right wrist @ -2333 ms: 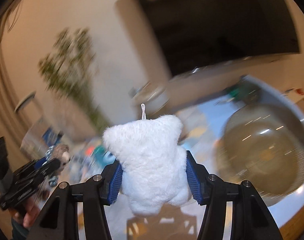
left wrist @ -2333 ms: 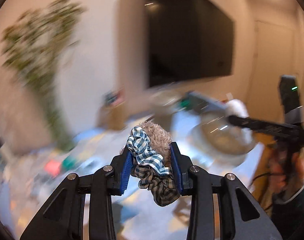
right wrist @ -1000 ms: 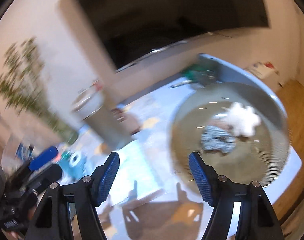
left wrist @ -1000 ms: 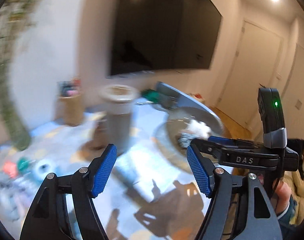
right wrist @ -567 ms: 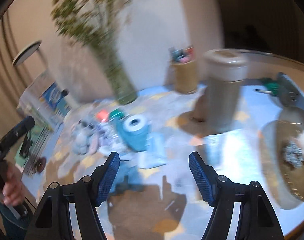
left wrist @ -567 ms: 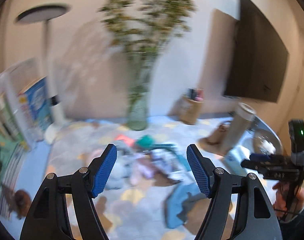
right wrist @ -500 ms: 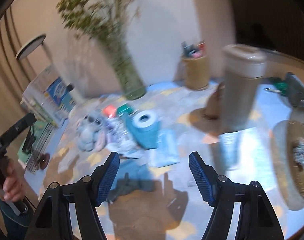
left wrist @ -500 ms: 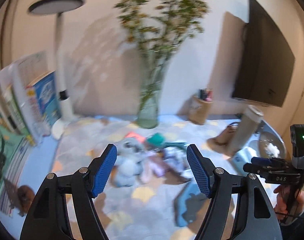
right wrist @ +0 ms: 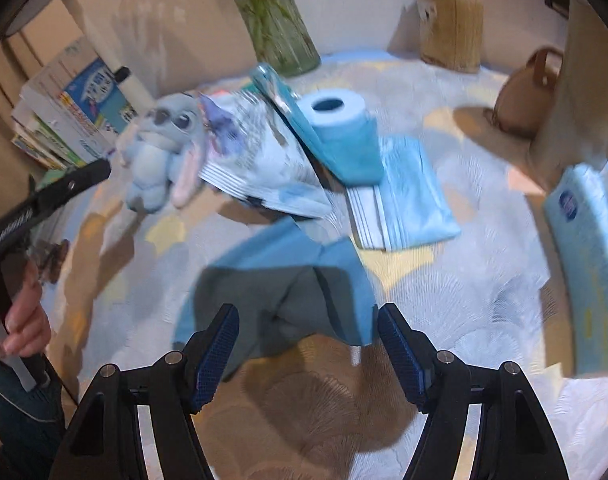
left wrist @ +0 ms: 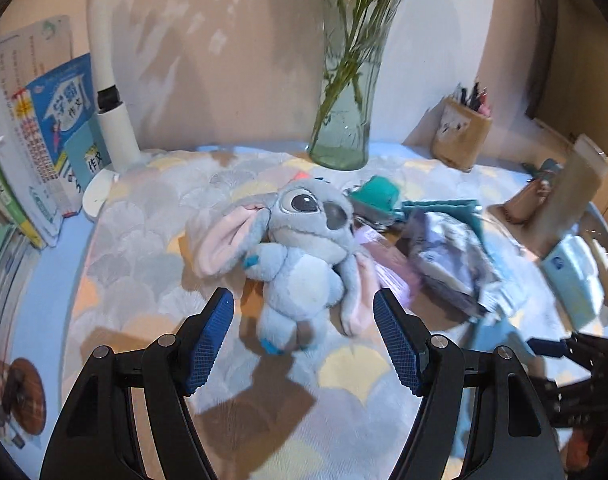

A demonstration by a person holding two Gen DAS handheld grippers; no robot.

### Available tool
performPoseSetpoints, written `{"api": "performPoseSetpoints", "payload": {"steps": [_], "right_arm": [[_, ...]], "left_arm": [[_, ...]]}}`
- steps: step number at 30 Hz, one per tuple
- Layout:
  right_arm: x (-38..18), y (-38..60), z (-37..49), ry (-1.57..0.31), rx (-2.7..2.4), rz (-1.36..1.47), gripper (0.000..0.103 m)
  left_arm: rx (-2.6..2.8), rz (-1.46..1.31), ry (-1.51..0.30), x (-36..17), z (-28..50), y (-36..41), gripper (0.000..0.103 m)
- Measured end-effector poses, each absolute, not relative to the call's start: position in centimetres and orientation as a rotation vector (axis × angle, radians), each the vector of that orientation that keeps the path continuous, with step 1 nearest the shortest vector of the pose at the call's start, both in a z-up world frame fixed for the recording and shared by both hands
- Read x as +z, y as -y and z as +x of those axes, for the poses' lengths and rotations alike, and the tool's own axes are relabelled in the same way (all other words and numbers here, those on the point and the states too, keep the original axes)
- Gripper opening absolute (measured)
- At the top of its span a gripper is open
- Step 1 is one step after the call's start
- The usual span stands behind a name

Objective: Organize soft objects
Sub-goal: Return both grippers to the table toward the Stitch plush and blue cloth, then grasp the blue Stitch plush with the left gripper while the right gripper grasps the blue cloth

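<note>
A grey-blue plush toy (left wrist: pixel 300 256) with long pink ears lies on its back on the patterned tablecloth (left wrist: pixel 136 280). My left gripper (left wrist: pixel 304 338) hovers open just in front of it, its feet level with the blue pads. The same plush toy (right wrist: pixel 162 152) shows at the left of the right wrist view. There a crumpled blue cloth (right wrist: pixel 280 280) lies right ahead of my open right gripper (right wrist: pixel 307 346), nothing between the pads. A blue paper roll (right wrist: pixel 343 136) and a stack of face masks (right wrist: pixel 399 196) lie beyond the cloth.
A glass vase (left wrist: pixel 343 120) with stems, a pen holder (left wrist: pixel 461 136), a white lamp base (left wrist: pixel 104 184) and books (left wrist: pixel 36 128) stand at the back. A foil pouch (left wrist: pixel 447 256), a tissue pack (right wrist: pixel 583 232), a tall canister (right wrist: pixel 575 92) and a brown pouch (right wrist: pixel 523 96) crowd the right side.
Both grippers swung left from the bowl and sank toward the table. The plush toy now fills the left view and the blue cloth sits before the right gripper. Both stay open.
</note>
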State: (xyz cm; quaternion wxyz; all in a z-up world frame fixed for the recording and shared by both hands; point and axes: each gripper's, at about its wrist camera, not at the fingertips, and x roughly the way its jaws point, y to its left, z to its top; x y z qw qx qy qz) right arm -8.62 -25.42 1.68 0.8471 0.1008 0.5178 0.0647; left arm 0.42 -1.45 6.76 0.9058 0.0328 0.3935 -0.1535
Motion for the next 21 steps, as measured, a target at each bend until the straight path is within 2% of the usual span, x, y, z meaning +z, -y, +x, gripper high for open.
{"api": "performPoseSetpoints", "payload": {"steps": [2,4,5,9,14,15,18,21], "right_arm": [[0.9,25.6,-8.5,-1.079,0.134,0.227,0.072],[0.9,25.2,-8.6,-1.036,0.146,0.214,0.082],[0.8,24.9,-8.5,-1.03,0.16,0.215,0.084],[0.8,22.6,-8.1,-1.011,0.226,0.191,0.089],[0.0,18.7,-8.2,-0.971,0.136,-0.025,0.089],[-0.1,18.5,-8.3,-0.965,0.127,-0.044,0.086],[0.2,18.2,-8.8,-0.925,0.131,-0.064,0.064],[0.3,17.9,-9.3,-0.895,0.141,-0.081,0.037]], "left_arm": [[-0.308,0.081,-0.815,6.0,1.3,1.9,0.071],[-0.297,0.099,-0.815,5.6,1.8,2.2,0.071],[-0.295,0.105,-0.816,5.3,2.0,2.3,0.071],[-0.288,0.085,-0.81,5.1,2.7,2.2,0.071],[-0.271,0.133,-0.831,4.4,3.8,3.1,0.07],[-0.263,0.147,-0.825,4.2,3.9,3.3,0.068],[-0.23,0.168,-0.842,3.6,4.6,3.7,0.06],[-0.22,0.215,-0.832,3.3,4.4,4.3,0.047]]}}
